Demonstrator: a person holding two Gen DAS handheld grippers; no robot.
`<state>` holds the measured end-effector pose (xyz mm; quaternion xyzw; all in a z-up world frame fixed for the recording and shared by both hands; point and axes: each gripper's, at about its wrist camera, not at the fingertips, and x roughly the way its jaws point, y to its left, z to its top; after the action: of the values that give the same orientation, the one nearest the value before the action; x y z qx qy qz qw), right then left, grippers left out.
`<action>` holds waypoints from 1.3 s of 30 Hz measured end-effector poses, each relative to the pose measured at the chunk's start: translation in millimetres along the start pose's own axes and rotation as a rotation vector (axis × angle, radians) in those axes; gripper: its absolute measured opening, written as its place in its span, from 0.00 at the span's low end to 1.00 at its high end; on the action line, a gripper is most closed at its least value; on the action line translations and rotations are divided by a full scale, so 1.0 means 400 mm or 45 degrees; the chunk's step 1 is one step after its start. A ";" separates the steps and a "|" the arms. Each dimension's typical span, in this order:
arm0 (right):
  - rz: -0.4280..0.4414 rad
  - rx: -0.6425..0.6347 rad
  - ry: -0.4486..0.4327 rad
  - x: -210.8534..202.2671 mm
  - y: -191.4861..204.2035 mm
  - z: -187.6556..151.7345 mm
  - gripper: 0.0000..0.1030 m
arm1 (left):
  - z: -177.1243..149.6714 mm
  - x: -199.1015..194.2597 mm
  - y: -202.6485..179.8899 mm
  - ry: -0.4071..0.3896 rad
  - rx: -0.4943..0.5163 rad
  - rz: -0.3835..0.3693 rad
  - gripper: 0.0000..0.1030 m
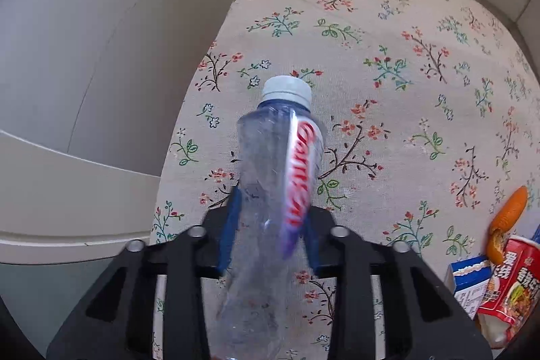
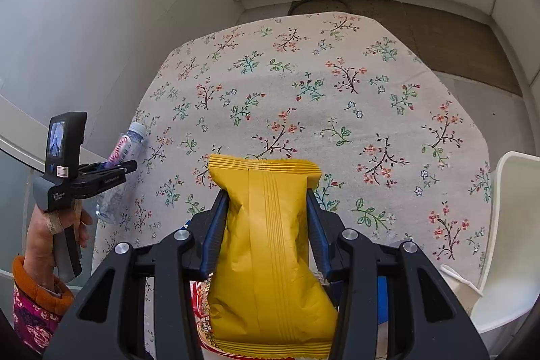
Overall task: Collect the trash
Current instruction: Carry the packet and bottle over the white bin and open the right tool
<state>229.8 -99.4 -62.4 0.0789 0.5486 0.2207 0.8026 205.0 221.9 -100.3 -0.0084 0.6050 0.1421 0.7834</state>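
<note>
A clear, empty plastic bottle [image 1: 270, 177] with a pale cap and a red-lettered label sits between the blue pads of my left gripper [image 1: 270, 225], which is shut on its crushed middle, above the left edge of the floral tablecloth [image 1: 388, 83]. The right wrist view shows the same bottle [image 2: 126, 145] and left gripper [image 2: 130, 166] at the table's left edge, held by a hand [image 2: 47, 235]. My right gripper [image 2: 266, 218] is shut on a yellow snack bag [image 2: 266, 245], held upright over the table's near edge.
A red instant-noodle cup [image 1: 509, 285], a blue-and-white carton [image 1: 469, 282] and an orange wrapper [image 1: 506, 218] lie at the right in the left wrist view. A white chair [image 2: 513, 225] stands right of the table. Grey floor and white cabinets surround it.
</note>
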 end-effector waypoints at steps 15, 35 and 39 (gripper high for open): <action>0.071 0.024 -0.124 -0.090 -0.009 0.000 0.43 | 0.016 -0.190 -0.041 -0.273 -0.151 -0.348 0.19; -0.016 0.100 -0.415 -0.325 -0.153 -0.036 0.43 | -0.030 -0.460 -0.273 -0.671 0.024 -0.439 0.19; -0.111 0.126 -0.517 -0.384 -0.208 -0.053 0.43 | -0.040 -0.485 -0.329 -0.726 0.046 -0.466 0.19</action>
<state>186.3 -243.5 28.4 0.1372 0.3886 0.1384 0.9006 176.2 51.5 58.9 -0.0629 0.3524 -0.0152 0.9336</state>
